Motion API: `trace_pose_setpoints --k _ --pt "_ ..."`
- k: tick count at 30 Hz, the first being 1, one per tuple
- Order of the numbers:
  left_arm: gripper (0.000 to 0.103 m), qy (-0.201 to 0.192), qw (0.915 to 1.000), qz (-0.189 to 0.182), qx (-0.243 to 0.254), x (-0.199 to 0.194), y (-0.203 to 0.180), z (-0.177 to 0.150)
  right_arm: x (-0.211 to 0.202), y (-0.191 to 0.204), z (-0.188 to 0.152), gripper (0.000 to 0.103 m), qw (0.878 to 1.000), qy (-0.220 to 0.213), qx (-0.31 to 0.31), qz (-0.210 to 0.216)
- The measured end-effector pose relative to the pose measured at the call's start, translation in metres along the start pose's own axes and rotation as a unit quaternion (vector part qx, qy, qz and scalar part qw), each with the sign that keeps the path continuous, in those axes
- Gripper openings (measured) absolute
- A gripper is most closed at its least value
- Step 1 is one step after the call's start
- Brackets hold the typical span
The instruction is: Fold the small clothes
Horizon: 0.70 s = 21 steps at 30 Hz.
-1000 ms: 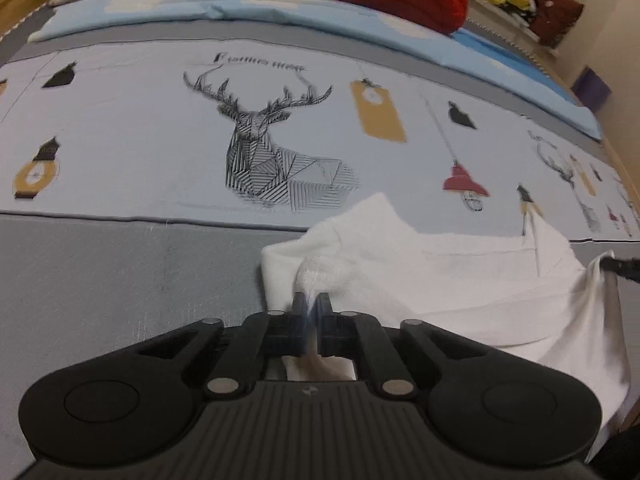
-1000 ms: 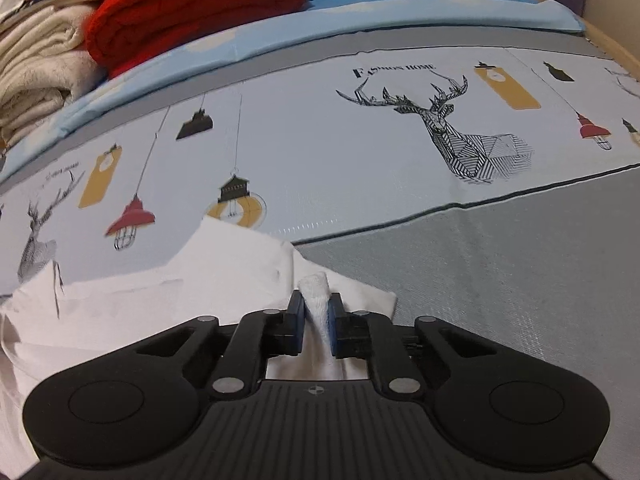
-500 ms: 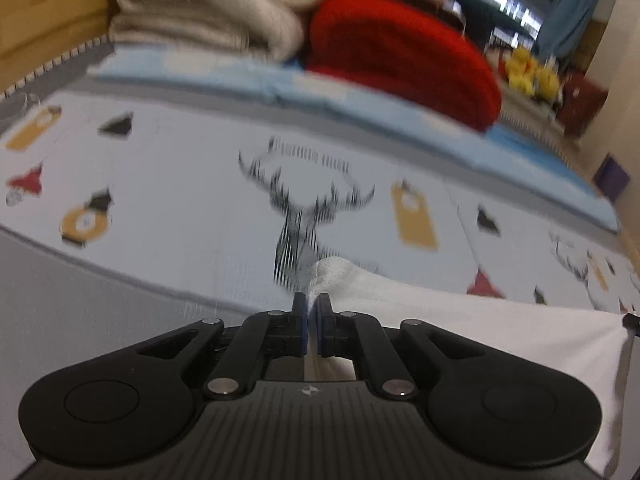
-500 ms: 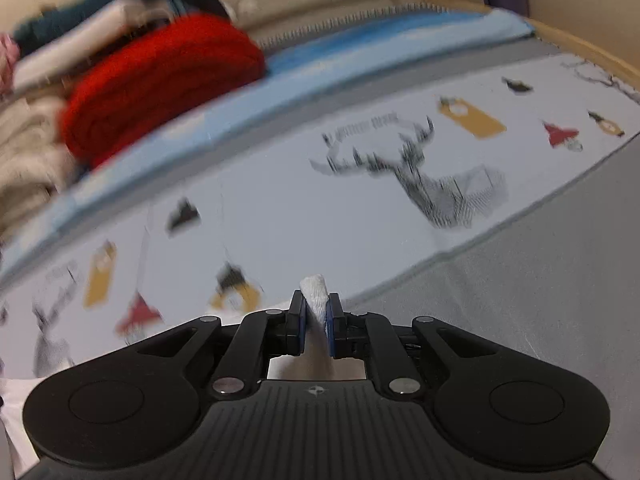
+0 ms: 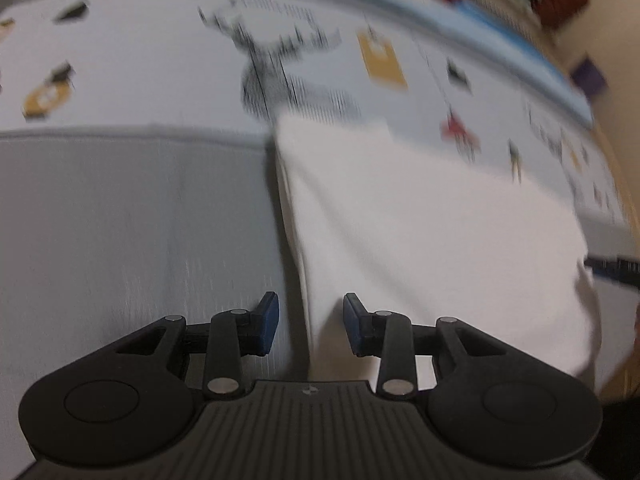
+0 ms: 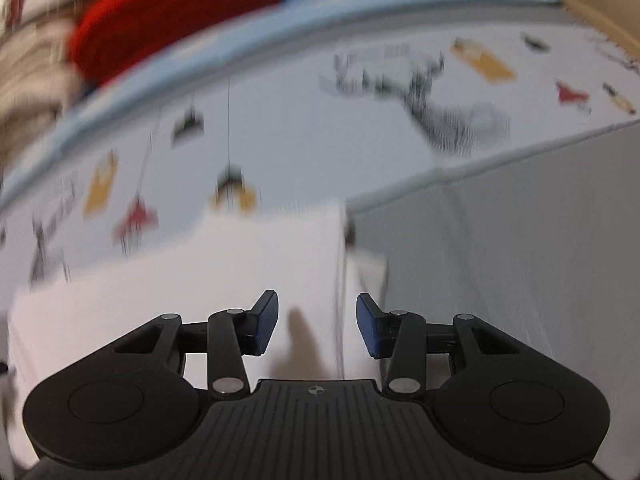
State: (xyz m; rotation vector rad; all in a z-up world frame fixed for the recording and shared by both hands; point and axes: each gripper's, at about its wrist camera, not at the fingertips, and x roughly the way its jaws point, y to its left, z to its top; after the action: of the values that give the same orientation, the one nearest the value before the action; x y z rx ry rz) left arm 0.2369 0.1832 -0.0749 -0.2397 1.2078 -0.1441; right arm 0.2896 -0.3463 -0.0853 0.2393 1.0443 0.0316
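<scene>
The white garment (image 5: 420, 232) lies spread on the printed bedsheet (image 5: 140, 60), its 2 near edges between the opening jaws of the left gripper (image 5: 310, 322) and right gripper (image 6: 317, 322), pads clear of the cloth.

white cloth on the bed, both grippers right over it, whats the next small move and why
Probably lift both grippers clear. The left gripper and right gripper are opening, pads off the fabric, and the white cloth garment lies folded on the printed bedsheet. Then the next edge can be picked for another fold.
</scene>
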Motion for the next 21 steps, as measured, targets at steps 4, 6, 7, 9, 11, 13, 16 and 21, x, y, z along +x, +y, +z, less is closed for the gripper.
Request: trace_pose_setpoints --k 4,6,7,9,11,13,16,21 --pt "0.037 0.026 0.9989 -0.005 0.039 -0.003 -0.008 -0.025 0.001 0.002 -0.029 0.049 0.997 0.067 -0.031 -0.019" --pt "0.036 0.036 0.9980 -0.003 0.052 -0.005 -0.009 -0.035 -0.002 0.002 -0.041 0.050 0.995 0.086 -0.041 -0.030" --pt "0.033 0.039 0.9972 0.005 0.063 -0.006 -0.009 -0.040 -0.005 0.000 -0.043 0.050 0.995 0.085 -0.039 -0.029" --pt "0.020 0.042 0.9962 0.012 0.075 -0.008 -0.011 -0.047 -0.015 -0.004 -0.048 0.049 0.996 0.078 -0.029 -0.022" --pt "0.006 0.037 0.9958 0.014 0.083 -0.013 -0.012 -0.054 -0.024 -0.006 -0.056 0.049 0.996 0.078 -0.029 -0.024" --pt "0.004 0.026 0.9952 0.019 0.092 -0.020 -0.016 -0.060 -0.029 -0.006 -0.062 0.038 0.996 0.077 -0.038 -0.027" --pt "0.004 0.018 0.9938 0.032 0.105 -0.036 -0.023 -0.059 -0.035 -0.004 -0.070 0.003 0.995 0.085 -0.050 -0.005" --pt "0.004 0.004 0.9962 0.021 0.084 -0.052 -0.017 -0.065 -0.064 -0.016 -0.064 0.003 0.999 0.043 -0.017 0.007"
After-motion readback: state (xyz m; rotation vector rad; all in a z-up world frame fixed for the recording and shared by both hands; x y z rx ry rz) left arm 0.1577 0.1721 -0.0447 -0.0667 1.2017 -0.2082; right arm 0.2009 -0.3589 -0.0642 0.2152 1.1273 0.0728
